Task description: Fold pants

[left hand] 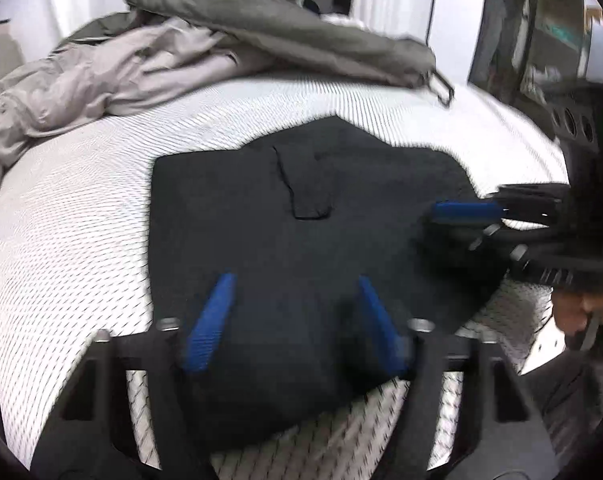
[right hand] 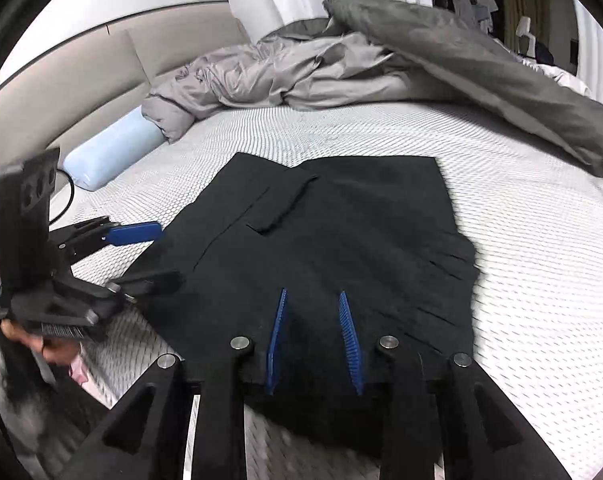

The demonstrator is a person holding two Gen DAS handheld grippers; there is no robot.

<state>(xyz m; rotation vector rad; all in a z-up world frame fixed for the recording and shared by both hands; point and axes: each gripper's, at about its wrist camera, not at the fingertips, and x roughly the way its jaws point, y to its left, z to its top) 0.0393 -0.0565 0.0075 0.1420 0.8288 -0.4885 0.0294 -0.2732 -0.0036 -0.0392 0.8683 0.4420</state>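
Pants [right hand: 333,240] look soft, limp; grab near-edge corners w/ both jaws apart: left gripper [left hand: 293,280], right gripper [right hand: 312,294].

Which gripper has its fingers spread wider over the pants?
The left gripper: its blue fingers stand far apart over the black pants. The right gripper shows a much narrower gap.

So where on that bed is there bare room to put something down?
Bare mattress lies right of the black pants, and in a strip between them and the grey duvet. By the blue pillow and left hand-held gripper it is crowded.
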